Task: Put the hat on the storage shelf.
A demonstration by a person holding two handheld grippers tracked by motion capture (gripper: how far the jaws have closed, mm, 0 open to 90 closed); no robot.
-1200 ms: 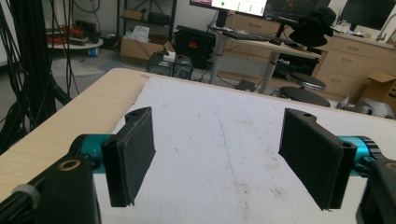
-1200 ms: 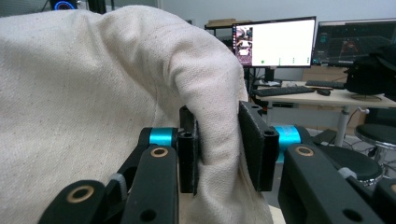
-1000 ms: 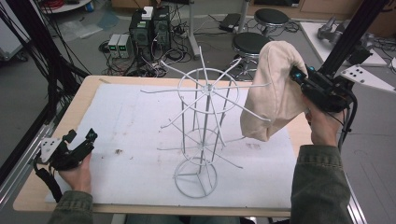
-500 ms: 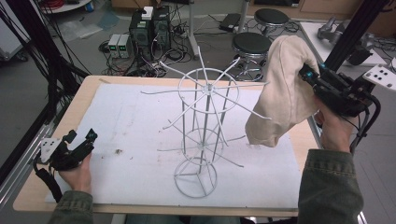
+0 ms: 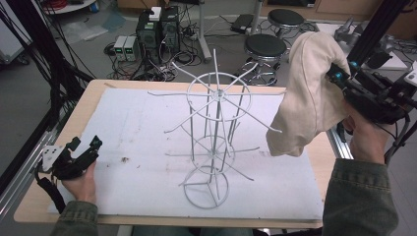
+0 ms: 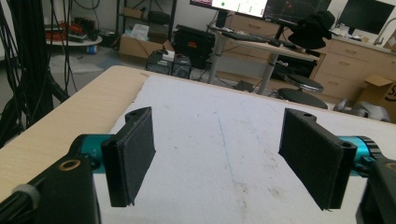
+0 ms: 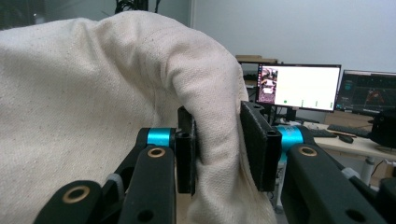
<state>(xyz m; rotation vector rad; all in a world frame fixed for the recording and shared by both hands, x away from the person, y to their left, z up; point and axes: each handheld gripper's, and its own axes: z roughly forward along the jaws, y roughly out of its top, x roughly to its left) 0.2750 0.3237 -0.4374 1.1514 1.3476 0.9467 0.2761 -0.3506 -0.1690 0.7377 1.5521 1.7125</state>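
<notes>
A cream cloth (image 5: 310, 98) hangs in the air off the table's right edge, and my right gripper (image 5: 337, 78) is shut on a fold of it near the top. The right gripper view has that fold (image 7: 217, 149) pinched between the two black pads, with the rest of the cloth (image 7: 93, 93) bulging to the left. A white wire rack (image 5: 216, 132) stands upright mid-table on a white mat (image 5: 137, 128); the tip of one arm reaches the cloth's lower part, and I cannot tell if they touch. My left gripper (image 5: 86, 147) rests open at the front left, nothing between its pads (image 6: 130, 158).
The wooden table's edge (image 5: 93, 93) frames the mat. Two black stools (image 5: 265, 46) and computer boxes with cables (image 5: 157, 29) sit on the floor beyond. Black frame posts (image 5: 378, 29) rise at the right, cables and a metal rail (image 5: 24, 162) at the left.
My right gripper has carried the cloth up and to the right, away from the rack's centre. The left gripper has stayed where it was.
</notes>
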